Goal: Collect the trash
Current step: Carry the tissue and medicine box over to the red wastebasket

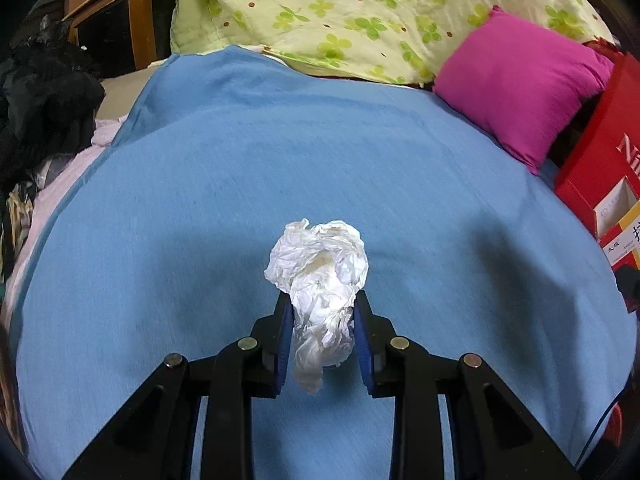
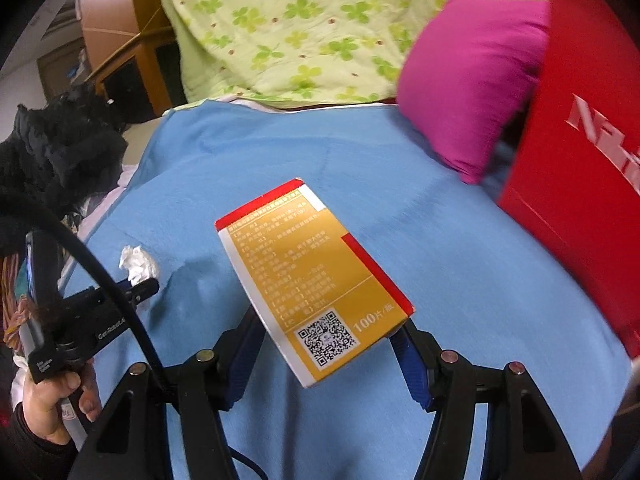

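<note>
1. Left wrist view: left gripper [image 1: 322,304] has its blue pads nearly closed, pinching a crumpled white tissue [image 1: 320,276]; the wad bulges above the fingertips and a tail hangs below, clear of the blue blanket [image 1: 240,184].
2. Right wrist view: right gripper [image 2: 326,328] is abt half open, clamping a gold-and-red box [image 2: 316,280] across its width; box is tilted, QR code on the near end, lifted off the blanket.
3. Same view, left edge: the left gripper w/ tissue appears side-on, held by a hand [image 2: 56,400]; a black cable [image 2: 100,280] arcs over it.
4. Bkgd: magenta pillow [image 1: 520,80] at right, touching a red bag [image 2: 580,184]; clover-print quilt [image 1: 340,12] behind.
5. Far left: dark fuzzy garment [image 1: 40,96] beside the blanket edge.
</note>
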`<state>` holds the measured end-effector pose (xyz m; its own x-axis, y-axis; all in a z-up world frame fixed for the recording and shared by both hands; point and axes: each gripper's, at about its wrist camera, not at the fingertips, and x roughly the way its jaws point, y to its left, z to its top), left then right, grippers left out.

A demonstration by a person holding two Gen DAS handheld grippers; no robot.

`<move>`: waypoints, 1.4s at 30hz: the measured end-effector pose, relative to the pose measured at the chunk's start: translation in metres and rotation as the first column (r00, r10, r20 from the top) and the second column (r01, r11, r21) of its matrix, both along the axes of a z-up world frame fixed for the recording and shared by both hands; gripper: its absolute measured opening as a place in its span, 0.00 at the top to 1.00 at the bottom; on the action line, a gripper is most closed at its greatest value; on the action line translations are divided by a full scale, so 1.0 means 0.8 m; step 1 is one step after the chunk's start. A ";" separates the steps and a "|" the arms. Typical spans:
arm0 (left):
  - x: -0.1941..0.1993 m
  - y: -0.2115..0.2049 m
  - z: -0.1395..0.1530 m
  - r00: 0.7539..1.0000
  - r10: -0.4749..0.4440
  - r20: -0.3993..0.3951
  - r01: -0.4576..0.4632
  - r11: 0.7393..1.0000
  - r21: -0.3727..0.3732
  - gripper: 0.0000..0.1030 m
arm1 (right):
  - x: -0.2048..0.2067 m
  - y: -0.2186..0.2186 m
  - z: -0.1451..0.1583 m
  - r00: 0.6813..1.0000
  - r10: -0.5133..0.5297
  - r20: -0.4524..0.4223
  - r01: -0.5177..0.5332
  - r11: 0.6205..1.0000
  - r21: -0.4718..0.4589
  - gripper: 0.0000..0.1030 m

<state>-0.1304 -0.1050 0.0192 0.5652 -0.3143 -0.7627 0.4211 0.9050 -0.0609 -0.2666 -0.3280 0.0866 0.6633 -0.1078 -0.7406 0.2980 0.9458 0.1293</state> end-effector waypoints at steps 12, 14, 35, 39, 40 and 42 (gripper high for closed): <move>-0.088 -0.035 0.062 0.992 -0.110 0.066 0.111 0.994 -0.010 0.71 | -0.137 -0.035 0.023 0.986 -0.141 0.087 0.136 0.989 0.060 0.36; -0.106 -0.045 0.071 0.988 -0.137 0.077 0.138 0.990 -0.010 0.71 | -0.163 -0.040 0.028 0.980 -0.169 0.105 0.162 0.984 0.069 0.36; -0.298 -0.175 0.133 0.886 -0.440 0.144 0.449 0.893 -0.037 0.71 | -0.449 -0.092 0.036 0.848 -0.511 0.140 0.501 0.859 0.100 0.36; -0.334 -0.205 0.130 0.850 -0.509 0.137 0.517 0.856 -0.026 0.71 | -0.493 -0.108 0.001 0.811 -0.579 0.080 0.569 0.813 0.124 0.36; -0.345 -0.212 0.129 0.841 -0.525 0.133 0.532 0.847 -0.021 0.71 | -0.501 -0.111 -0.009 0.804 -0.591 0.063 0.581 0.803 0.132 0.36; -0.358 -0.221 0.126 0.826 -0.549 0.126 0.554 0.832 -0.011 0.71 | -0.513 -0.116 -0.027 0.791 -0.611 0.033 0.602 0.787 0.138 0.36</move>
<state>-0.4164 -0.2819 0.1202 0.3682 -0.6317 -0.6822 0.8557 0.5172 -0.0171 -0.6767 -0.4209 0.0652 0.5413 -0.4238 -0.7262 0.7907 0.5503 0.2682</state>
